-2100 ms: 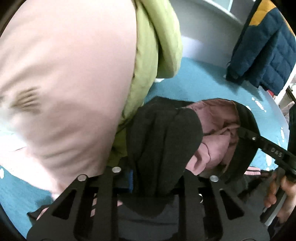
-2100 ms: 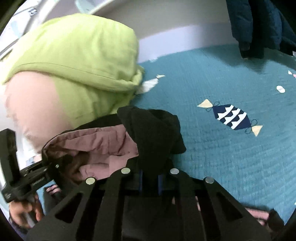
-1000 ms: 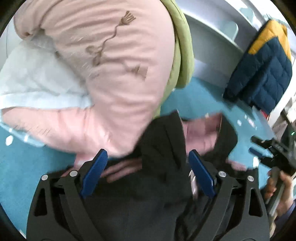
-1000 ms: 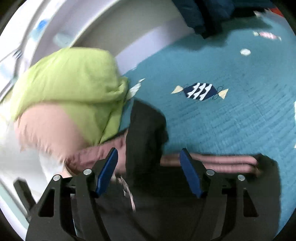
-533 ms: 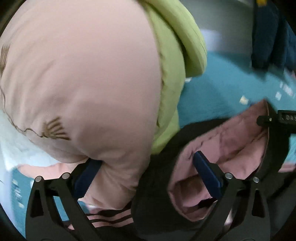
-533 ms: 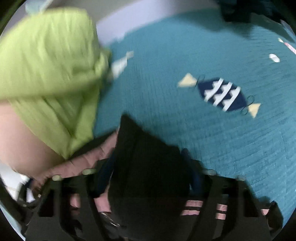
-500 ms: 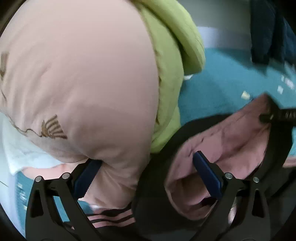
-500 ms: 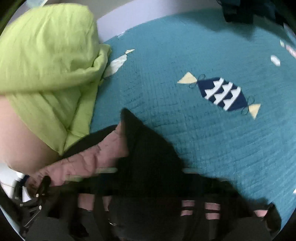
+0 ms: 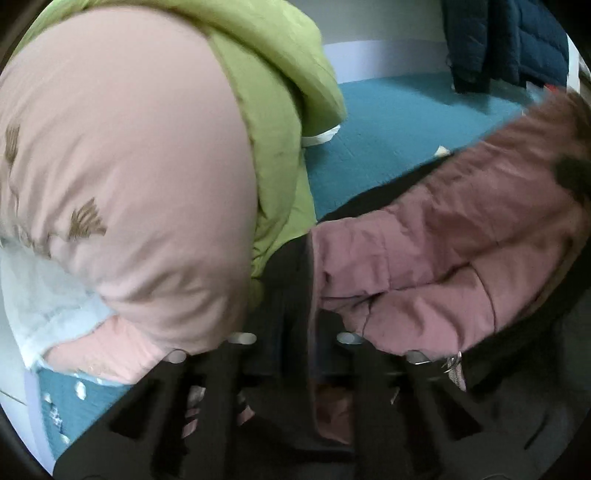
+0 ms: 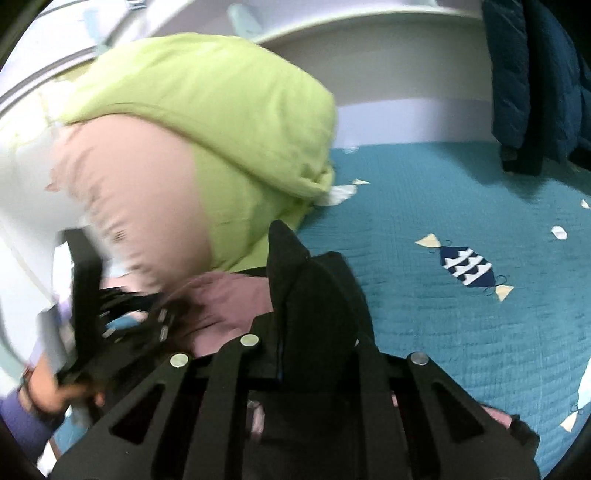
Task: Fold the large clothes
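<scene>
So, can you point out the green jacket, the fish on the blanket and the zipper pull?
green jacket [image 10: 207, 110], right wrist view, on its top bulge.
fish [image 10: 466, 266], right wrist view, on its navy body.
zipper pull [image 9: 455, 371], left wrist view, on the metal tab.

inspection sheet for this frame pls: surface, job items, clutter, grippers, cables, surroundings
Surface: teal quilted bedspread with a fish print.
Job's things: black jacket with pink lining, bunched near both cameras.
Clutter: green jacket on a pale pink jacket, stacked at left.
Grippers: left hand-held gripper shut on the black jacket's edge; right hand-held gripper closing on a black fold.
Cables: nothing seen.
Surroundings: navy puffer coat hanging at back right; white shelf behind.
</scene>
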Available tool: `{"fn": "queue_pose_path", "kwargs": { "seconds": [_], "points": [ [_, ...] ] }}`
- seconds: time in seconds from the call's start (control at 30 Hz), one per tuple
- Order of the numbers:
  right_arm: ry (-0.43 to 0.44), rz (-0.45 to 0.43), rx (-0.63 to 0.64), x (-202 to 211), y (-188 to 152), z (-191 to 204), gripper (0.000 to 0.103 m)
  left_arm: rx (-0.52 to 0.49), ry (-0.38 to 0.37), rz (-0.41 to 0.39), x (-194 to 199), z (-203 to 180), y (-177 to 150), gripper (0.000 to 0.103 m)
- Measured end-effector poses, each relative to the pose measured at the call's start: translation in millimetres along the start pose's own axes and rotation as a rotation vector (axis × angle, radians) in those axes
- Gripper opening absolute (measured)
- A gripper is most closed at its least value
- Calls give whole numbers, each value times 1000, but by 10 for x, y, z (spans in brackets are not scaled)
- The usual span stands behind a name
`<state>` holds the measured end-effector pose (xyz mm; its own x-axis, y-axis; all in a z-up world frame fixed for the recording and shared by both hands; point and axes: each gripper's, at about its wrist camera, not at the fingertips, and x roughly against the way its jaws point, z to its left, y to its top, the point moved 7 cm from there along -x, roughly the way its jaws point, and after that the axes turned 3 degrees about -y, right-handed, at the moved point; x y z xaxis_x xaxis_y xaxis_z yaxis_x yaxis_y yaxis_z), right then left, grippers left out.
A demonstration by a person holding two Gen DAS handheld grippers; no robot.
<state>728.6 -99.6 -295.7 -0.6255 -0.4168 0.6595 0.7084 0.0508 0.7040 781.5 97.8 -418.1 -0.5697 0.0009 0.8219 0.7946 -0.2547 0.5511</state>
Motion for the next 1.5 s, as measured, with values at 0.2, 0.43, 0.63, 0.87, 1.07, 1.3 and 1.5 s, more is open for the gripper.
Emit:
{"fn": "queue_pose_path", "kwargs": {
  "seconds": [0.2,0.43,0.63,0.87,1.07,1.3,1.5],
  "points": [
    [48,-55,-1,468,-370,86,11,129,-169,-119,588,214,-414,6],
    [54,-26,-54,890,-1173,21,12,212,-292,-208,1220,122,-1474,6],
    [73,97,-210,831,-1785,-122,19,297,-331,-108,1061,-62,-2084,6],
    [32,53,-91,1089,-1308,194,33,330,-356,-110,1031,-42,-2140,7],
    [-131,-37,-65,1470,-1082,77,65,350,-377,-104,968,-22,-2165,7],
    [-153,183,302,758,-763,503,66,352,-399,-98,950,-12,-2185,7],
    [-116,326,487,104,-691,782,13,313,-461,-103,1072,-15,-2146,10]
  ]
}}
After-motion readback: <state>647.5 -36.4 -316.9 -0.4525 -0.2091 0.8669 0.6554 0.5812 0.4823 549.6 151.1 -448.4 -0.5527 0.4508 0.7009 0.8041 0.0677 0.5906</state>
